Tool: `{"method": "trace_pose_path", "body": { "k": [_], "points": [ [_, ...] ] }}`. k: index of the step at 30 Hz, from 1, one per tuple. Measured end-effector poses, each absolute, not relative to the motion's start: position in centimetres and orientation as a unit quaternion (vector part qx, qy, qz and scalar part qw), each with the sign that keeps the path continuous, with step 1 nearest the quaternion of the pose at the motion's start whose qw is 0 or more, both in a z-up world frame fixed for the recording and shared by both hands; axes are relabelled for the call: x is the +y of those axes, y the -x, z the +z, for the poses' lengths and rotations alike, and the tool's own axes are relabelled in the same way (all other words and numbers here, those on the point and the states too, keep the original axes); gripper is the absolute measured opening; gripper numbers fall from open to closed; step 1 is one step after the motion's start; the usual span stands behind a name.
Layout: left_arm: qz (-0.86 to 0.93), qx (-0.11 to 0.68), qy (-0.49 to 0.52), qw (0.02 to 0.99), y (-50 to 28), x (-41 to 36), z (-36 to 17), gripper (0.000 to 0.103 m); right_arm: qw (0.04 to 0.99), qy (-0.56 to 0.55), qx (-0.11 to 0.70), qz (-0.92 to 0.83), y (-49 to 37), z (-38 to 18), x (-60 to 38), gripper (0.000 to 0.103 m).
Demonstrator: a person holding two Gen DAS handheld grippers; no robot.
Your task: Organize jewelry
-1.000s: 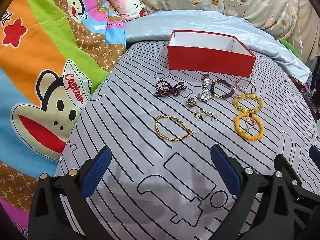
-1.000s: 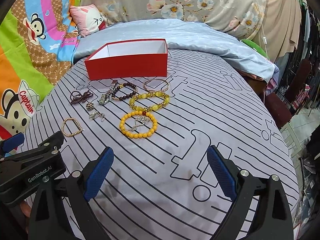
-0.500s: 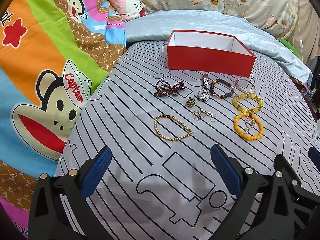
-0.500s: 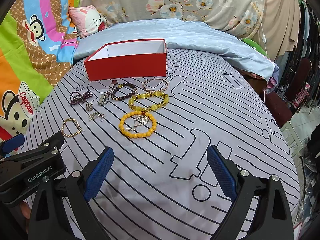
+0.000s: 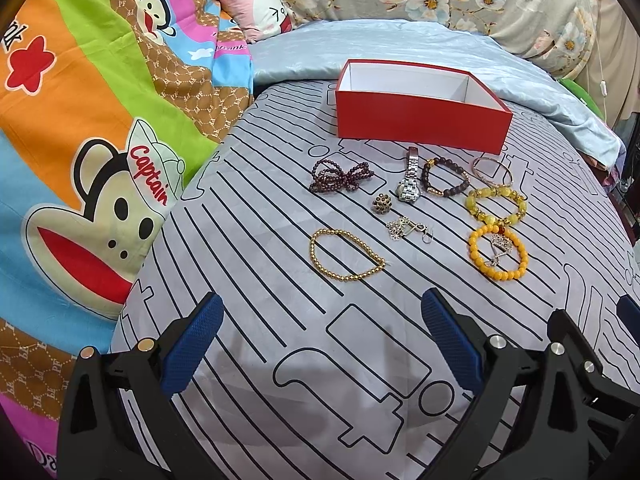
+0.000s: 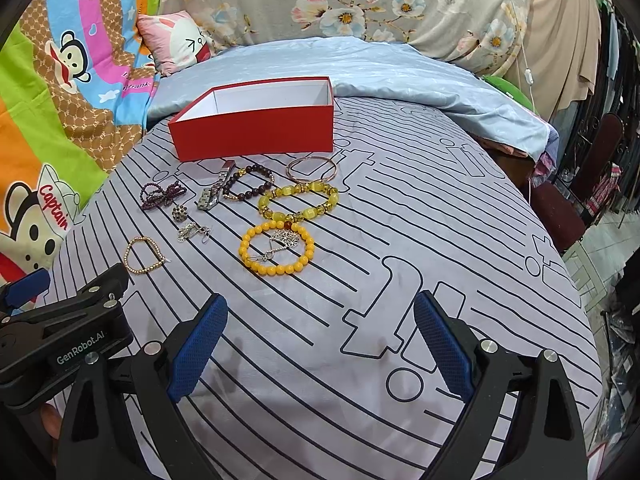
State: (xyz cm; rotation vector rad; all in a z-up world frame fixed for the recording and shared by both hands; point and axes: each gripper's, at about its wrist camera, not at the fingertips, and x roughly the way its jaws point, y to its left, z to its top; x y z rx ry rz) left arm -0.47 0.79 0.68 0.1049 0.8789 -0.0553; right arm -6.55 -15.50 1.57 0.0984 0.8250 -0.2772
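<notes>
Grey bedsheet [image 5: 280, 320] w/ red box [image 5: 420, 128], white inside.

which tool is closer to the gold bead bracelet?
Left. The left tool sits just short of the gold bead bracelet; the right tool is off to its right, nearer the orange bracelet.

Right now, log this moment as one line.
left hand-held gripper: open | right hand-held gripper: open | red box: looks empty | jewelry: on bed
</notes>
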Motion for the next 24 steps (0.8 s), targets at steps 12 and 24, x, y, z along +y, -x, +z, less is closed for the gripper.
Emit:
{"method": "trace_pose_path", "body": {
  "k": [12,24],
  "points": [
    [-0.026,0.426,-0.050,0.903,0.50,0.91,0.66,0.097,0.906,-0.048,0.399,-0.134,6.56,1.56,-15.52,0.092],
    [-0.025,0.427,-0.049,0.902,0.46,1.12,0.52,0.097,0.905,-0.048,0.400,-0.134,6.55,1.52,-15.53,0.092]
  ]
}}
